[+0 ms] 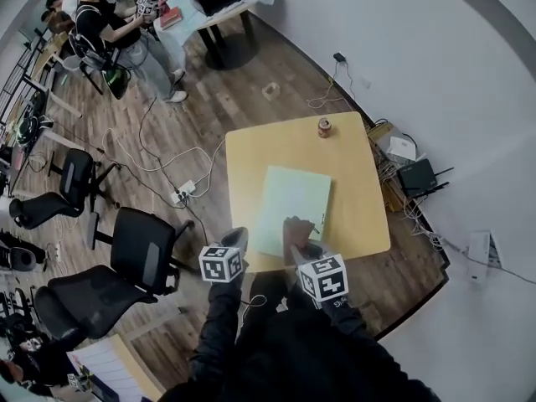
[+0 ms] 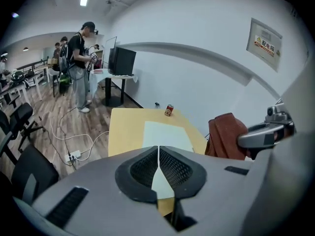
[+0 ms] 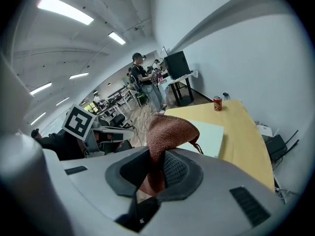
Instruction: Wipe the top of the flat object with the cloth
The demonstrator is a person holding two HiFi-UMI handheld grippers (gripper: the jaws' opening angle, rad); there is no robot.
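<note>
1. Two grippers hover at the near edge of the bench (image 1: pixel 251 153). The right gripper (image 3: pixel 156 173) has its fingers clamped on a rust-brown terry cloth (image 3: pixel 170 129). The left gripper (image 2: pixel 158 168) has its fingers pressed together on nothing.
2. The pale green board (image 1: pixel 291 203) lies flat just ahead of and below both sets of fingers.
3. Nothing pins the board, so a wiping stroke could push it toward the soda can (image 1: pixel 324 127) beyond.

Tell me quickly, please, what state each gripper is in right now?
Left gripper: closed, jaws together with nothing between them.
Right gripper: closed on the cloth.
</note>
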